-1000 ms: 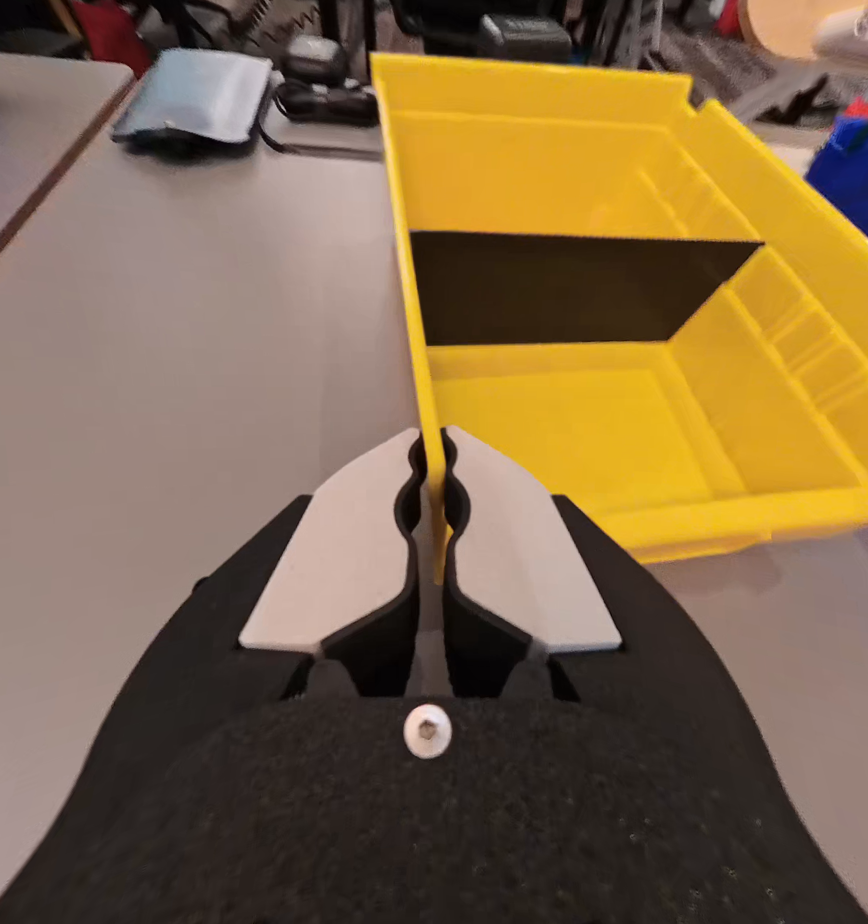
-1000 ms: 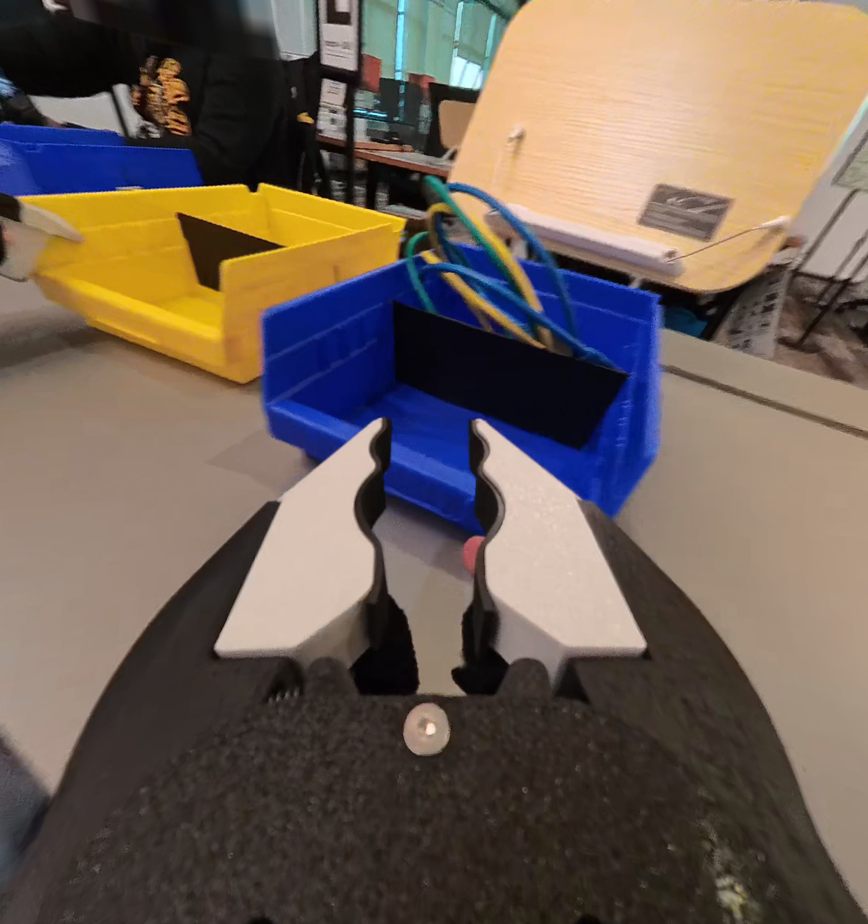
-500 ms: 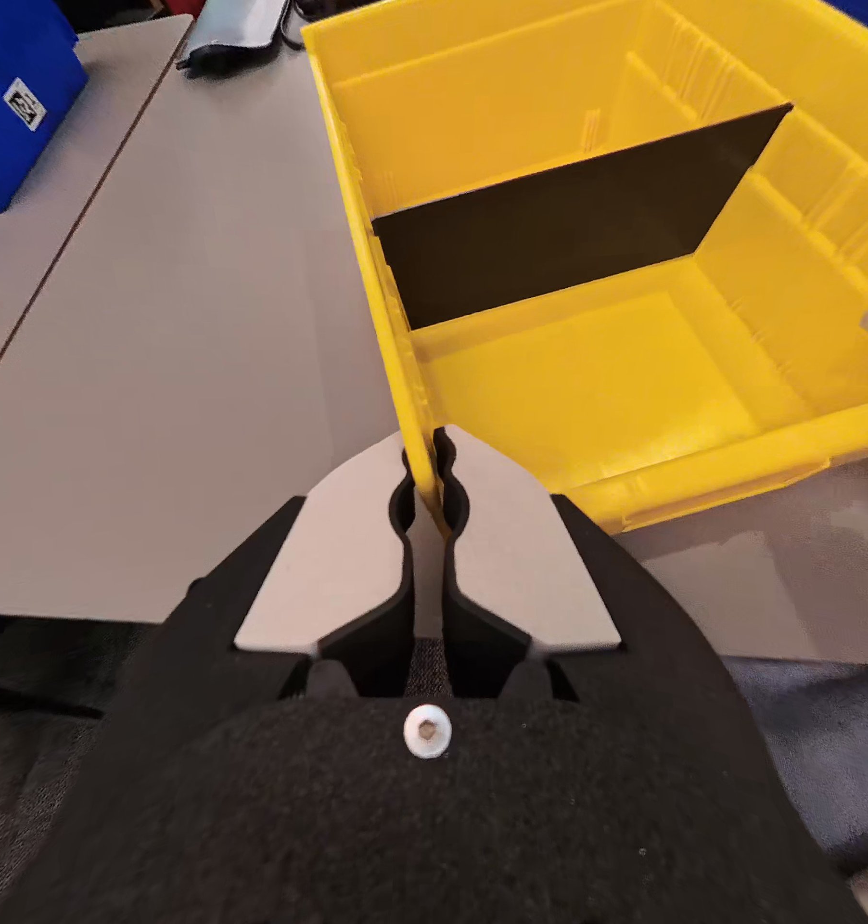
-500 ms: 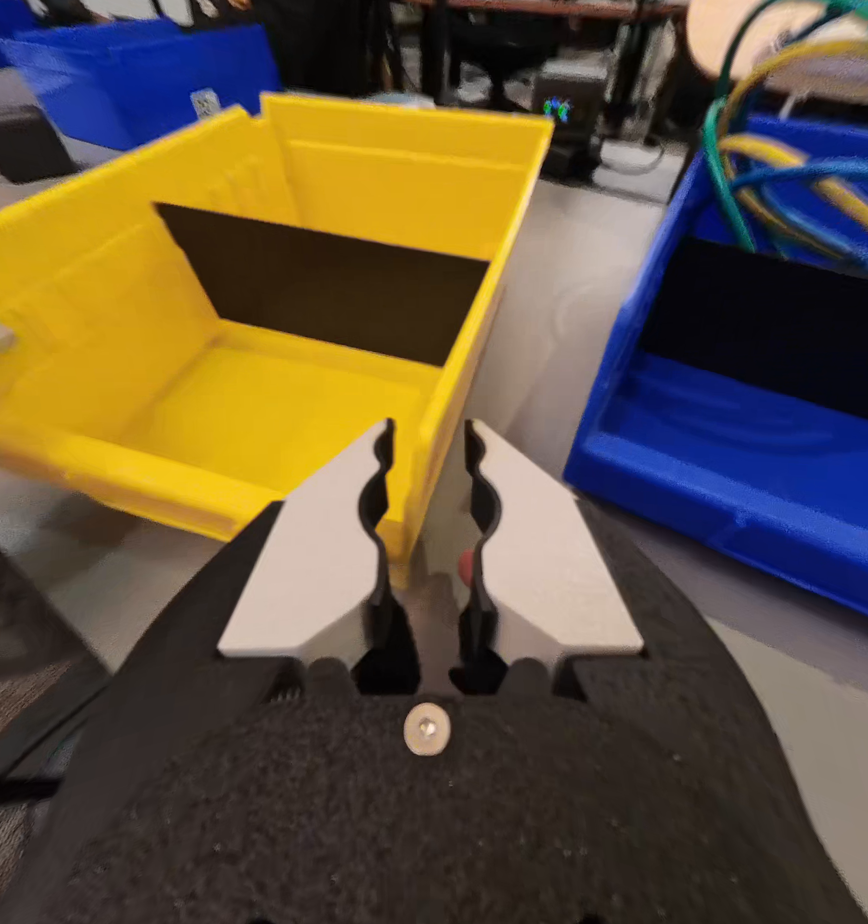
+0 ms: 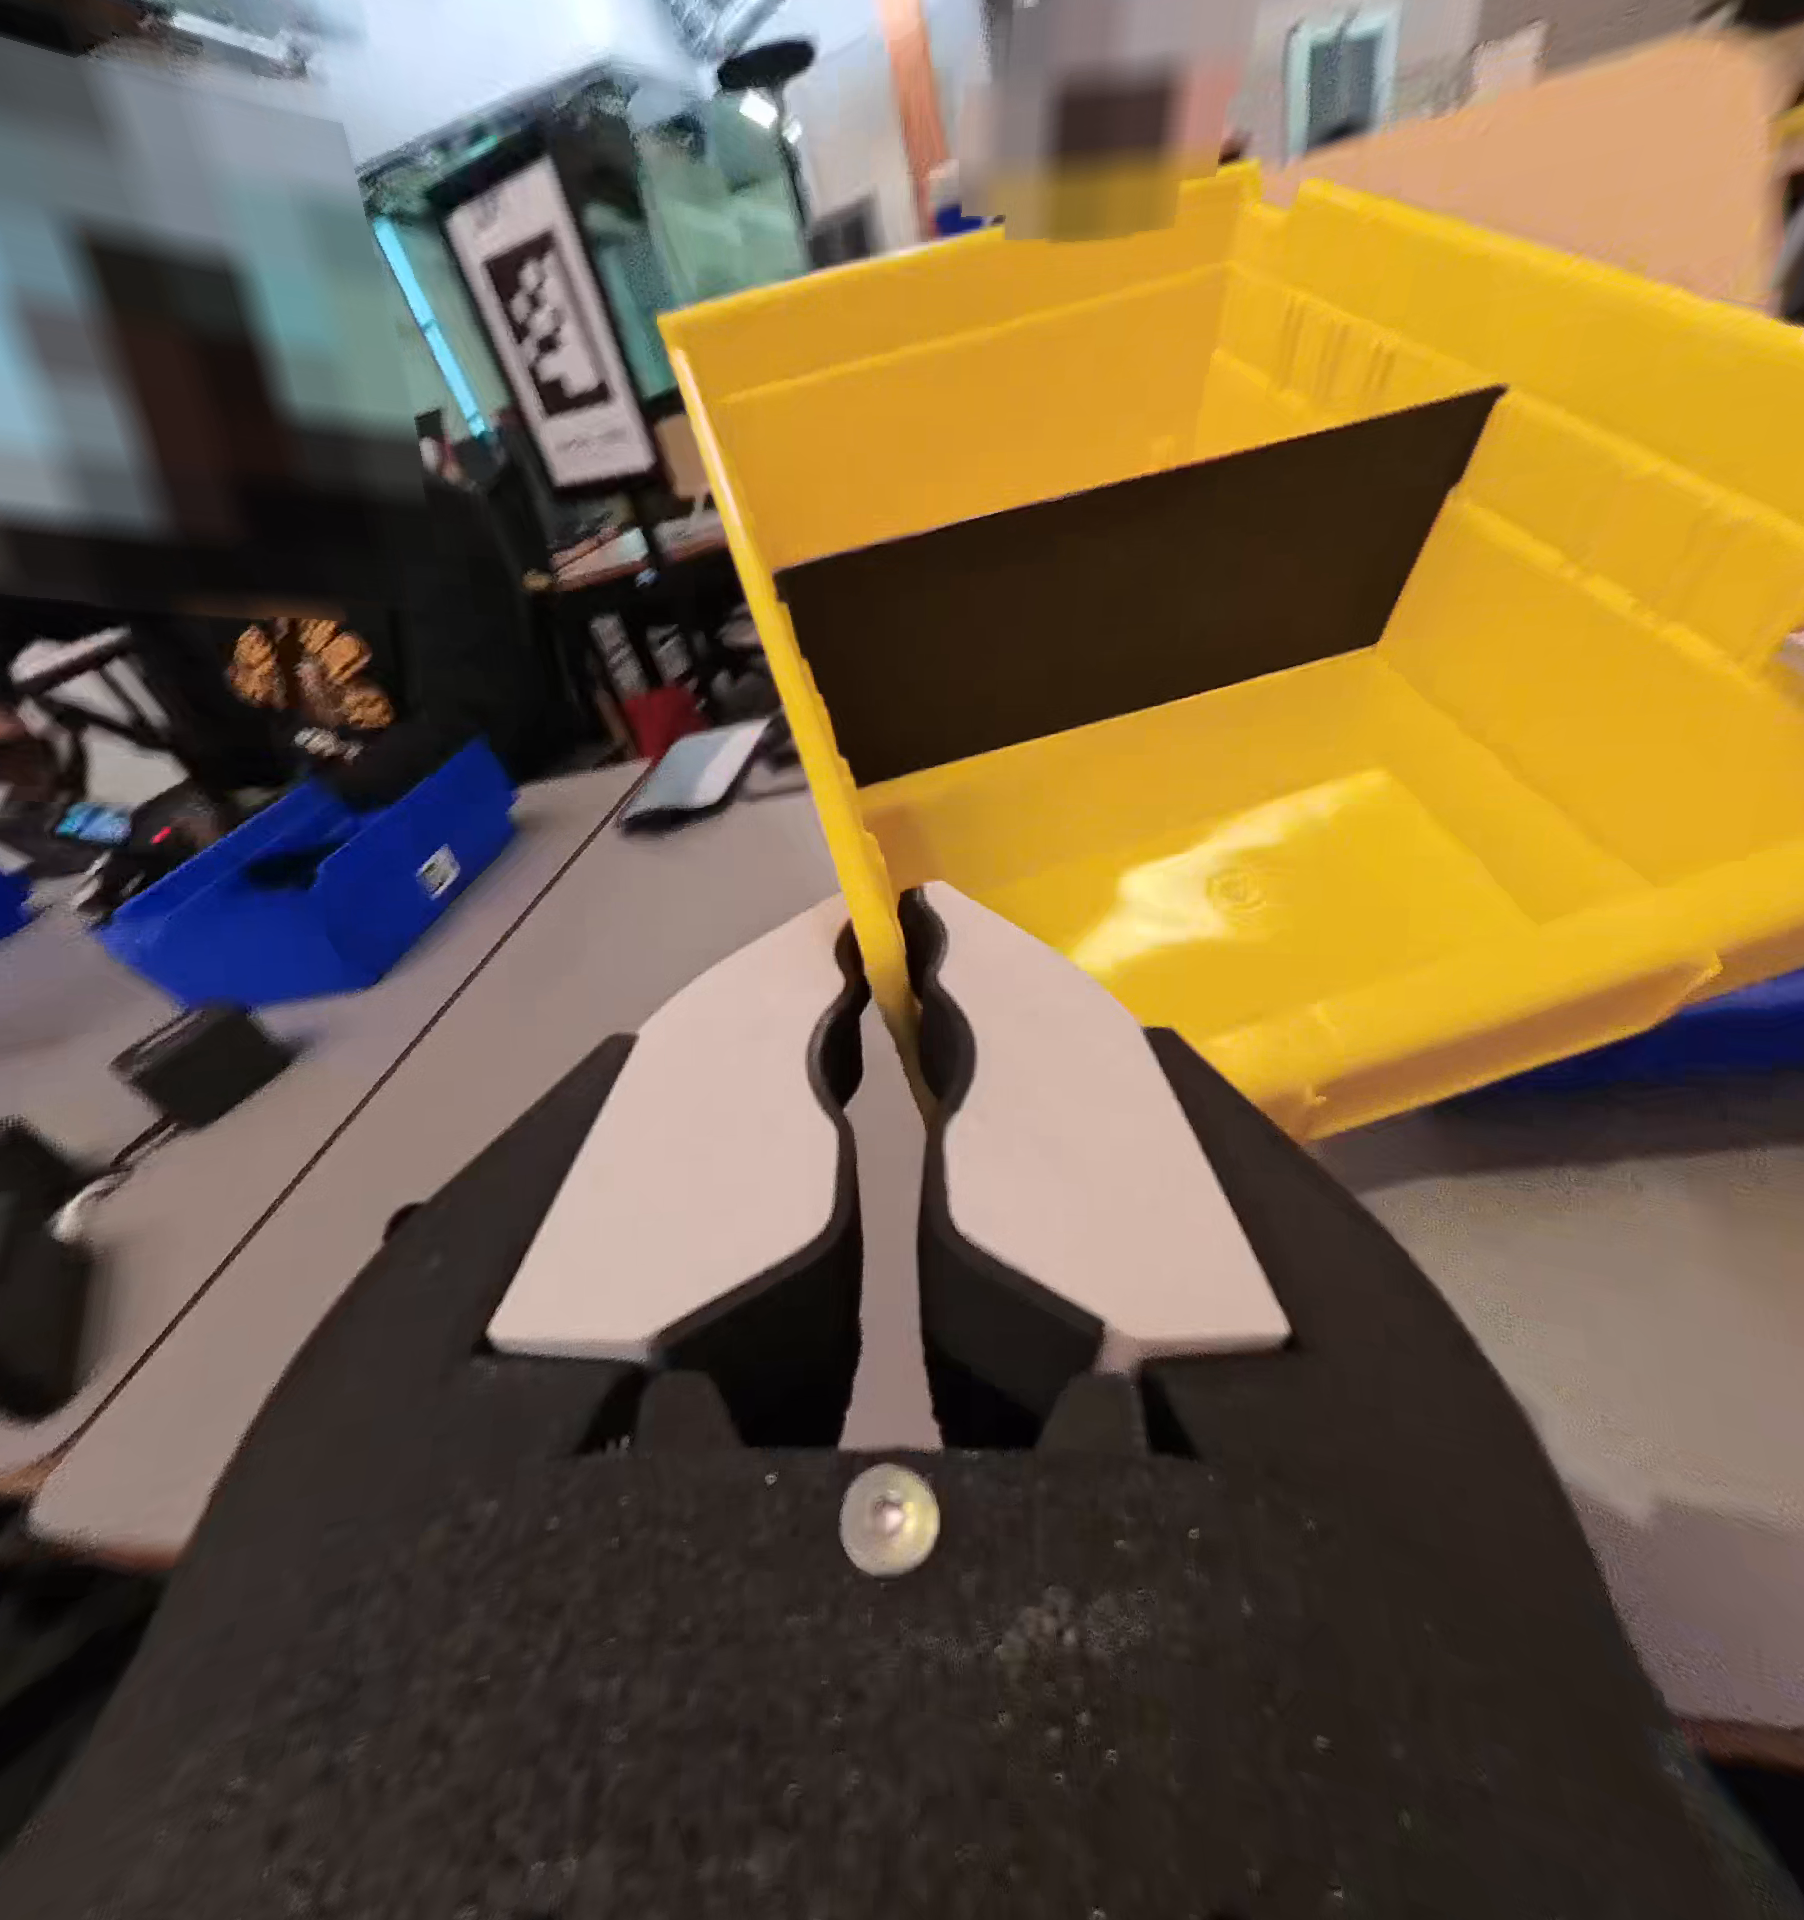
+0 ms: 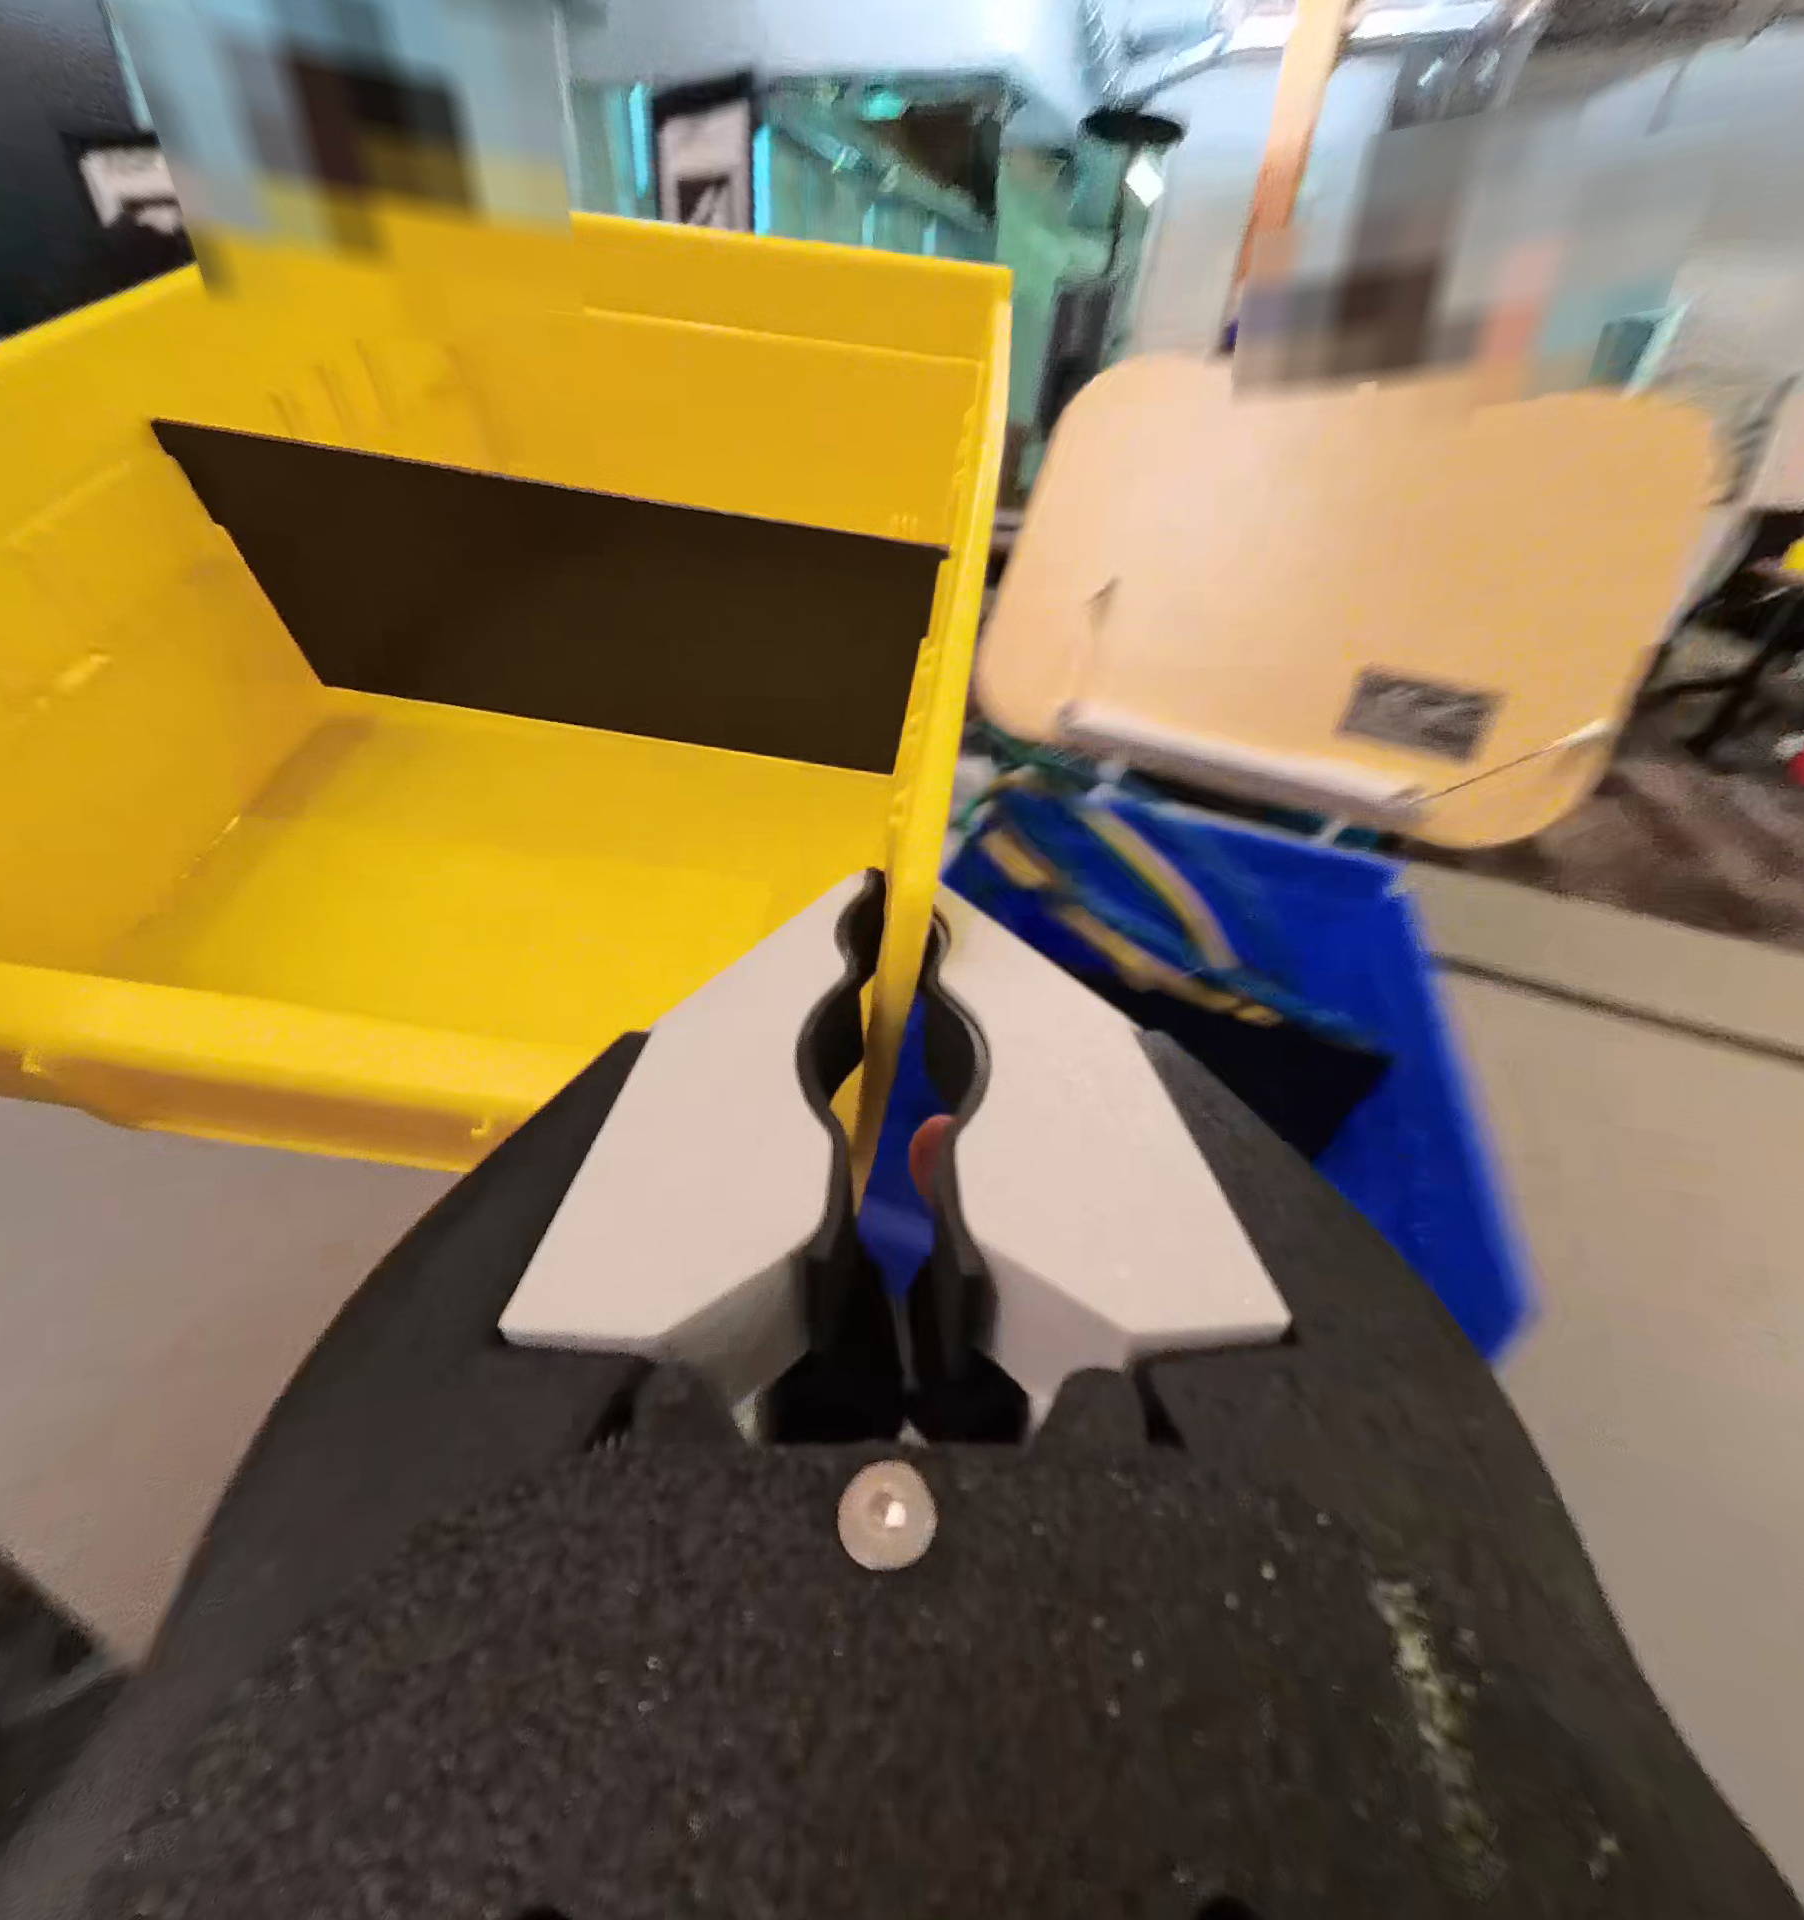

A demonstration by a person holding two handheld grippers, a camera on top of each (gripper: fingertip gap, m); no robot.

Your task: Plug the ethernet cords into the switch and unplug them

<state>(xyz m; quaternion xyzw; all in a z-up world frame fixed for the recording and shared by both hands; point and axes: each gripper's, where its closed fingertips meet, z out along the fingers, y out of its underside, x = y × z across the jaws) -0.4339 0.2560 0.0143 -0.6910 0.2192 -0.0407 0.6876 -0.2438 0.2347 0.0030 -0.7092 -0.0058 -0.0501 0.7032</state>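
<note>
Yellow bin [image 5: 1397, 935] lifted clear of grey table [image 5: 1604, 1299], tilted, empty either side of black divider [image 5: 1116, 623]. Left gripper [image 5: 893, 925] clamped on left side wall; right gripper [image 6: 903, 914] clamped on right side wall. Ethernet cords [image 6: 1137, 894] apparently in blue bin [image 6: 1345, 1039] beyond, blurred. Switch not seen. Step judged preparatory: clearing the bin aside. Next: set bin down level, release both, reach for cords.
</note>
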